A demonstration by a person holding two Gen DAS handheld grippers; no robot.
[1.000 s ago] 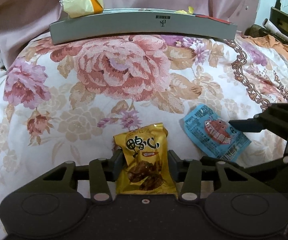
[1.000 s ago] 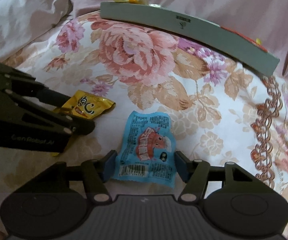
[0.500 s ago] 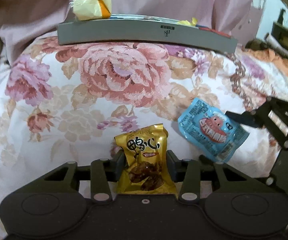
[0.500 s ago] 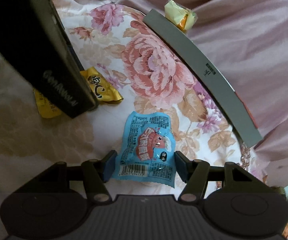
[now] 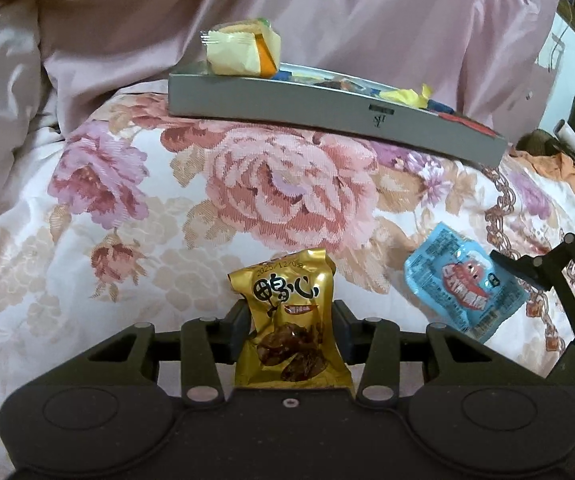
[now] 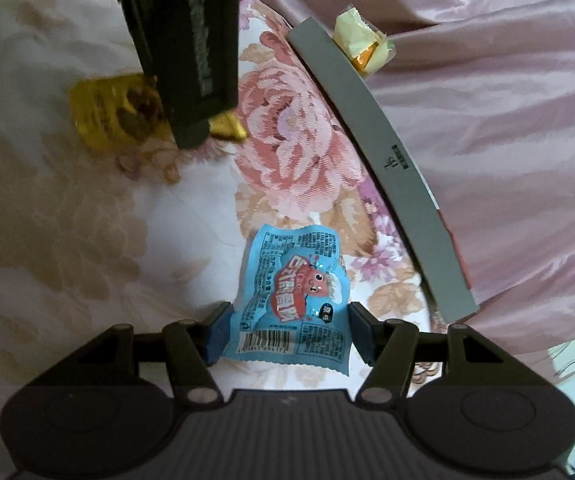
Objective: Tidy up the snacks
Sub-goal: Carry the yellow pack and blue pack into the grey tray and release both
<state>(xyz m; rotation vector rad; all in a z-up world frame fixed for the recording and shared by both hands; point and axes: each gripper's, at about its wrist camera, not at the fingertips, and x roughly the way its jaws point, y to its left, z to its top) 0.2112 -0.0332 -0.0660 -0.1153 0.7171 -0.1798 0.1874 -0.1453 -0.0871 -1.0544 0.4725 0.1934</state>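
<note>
My left gripper (image 5: 290,320) is shut on a gold snack packet (image 5: 287,320) and holds it upright above the floral bedspread. My right gripper (image 6: 289,332) is shut on a blue snack packet (image 6: 291,304), lifted off the bedspread. The blue packet (image 5: 461,280) shows at the right in the left wrist view. The gold packet (image 6: 111,116) shows partly hidden behind the left gripper body in the right wrist view. A grey tray (image 5: 327,108) lies at the back with several snacks in it, and a pale yellow wrapped snack (image 5: 243,48) sits on its left end.
The floral bedspread (image 5: 287,192) covers the bed between the grippers and the tray. A pink quilt (image 5: 367,12) is bunched behind the tray. The tray's long grey wall (image 6: 387,168) runs diagonally in the right wrist view. Orange cloth (image 5: 567,168) lies at the far right.
Both grippers have risen with their packets. The left view has swung so the tray sits more to the right. In the right view, the left gripper has shifted to the upper left.
</note>
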